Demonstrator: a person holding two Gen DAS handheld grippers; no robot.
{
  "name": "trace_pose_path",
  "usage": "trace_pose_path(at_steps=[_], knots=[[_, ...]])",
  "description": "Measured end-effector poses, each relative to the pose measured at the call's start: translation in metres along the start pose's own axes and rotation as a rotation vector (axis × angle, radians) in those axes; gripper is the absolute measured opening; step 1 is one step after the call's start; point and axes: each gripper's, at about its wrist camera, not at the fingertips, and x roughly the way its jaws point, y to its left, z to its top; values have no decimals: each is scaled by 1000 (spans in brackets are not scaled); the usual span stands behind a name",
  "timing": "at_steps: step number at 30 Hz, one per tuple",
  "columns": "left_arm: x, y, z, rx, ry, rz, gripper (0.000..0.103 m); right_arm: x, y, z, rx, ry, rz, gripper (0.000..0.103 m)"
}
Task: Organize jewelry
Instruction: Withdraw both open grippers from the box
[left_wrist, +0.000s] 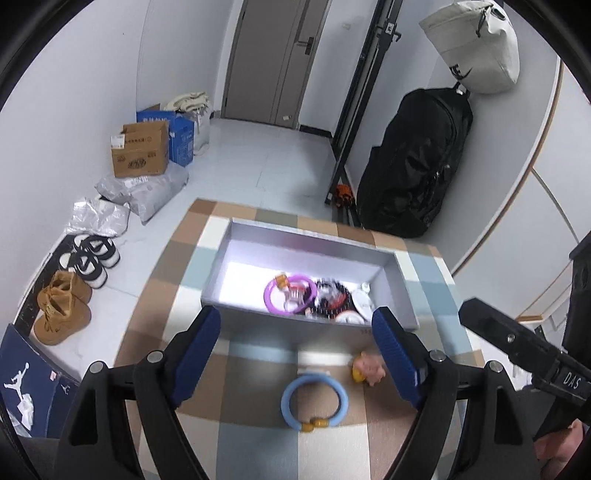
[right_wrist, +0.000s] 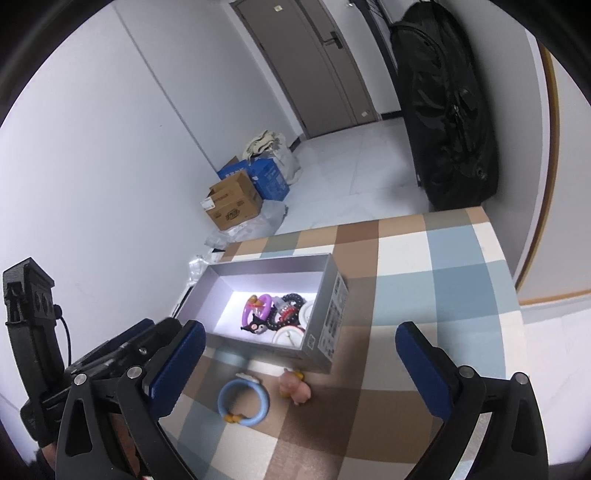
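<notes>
A light blue bracelet (left_wrist: 314, 402) with orange beads lies on the checked tablecloth (left_wrist: 258, 443), between the blue pads of my open, empty left gripper (left_wrist: 301, 354). A pink pig charm (left_wrist: 368, 369) lies just right of it. Behind them stands a grey open box (left_wrist: 400, 291) holding a purple bracelet (left_wrist: 290, 295), a black bead bracelet and white pieces. In the right wrist view the blue bracelet (right_wrist: 243, 402), the pig charm (right_wrist: 295, 389) and the box (right_wrist: 330, 317) sit ahead of my open, empty right gripper (right_wrist: 299, 363). The left gripper (right_wrist: 147, 350) shows at the left there.
The table's far edge is just behind the box. On the floor are a black bag (left_wrist: 413, 162), cardboard boxes (left_wrist: 142, 147), plastic parcels and shoes (left_wrist: 62, 306). A door (left_wrist: 273, 59) is at the back. The right gripper's body (left_wrist: 517, 347) is at the right.
</notes>
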Motion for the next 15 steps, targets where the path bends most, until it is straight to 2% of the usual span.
trace_pose_path(at_steps=[5,10,15], knots=[[7,3,-10,2,56,-11,81,1,6,-9,-58,-4,-34,103],[19,7,-22,-11,140,-22,81,5,1,-16,-54,25,-55,103],[29,3,-29,27,199,0,81,8,-5,-22,-45,46,-77,103]])
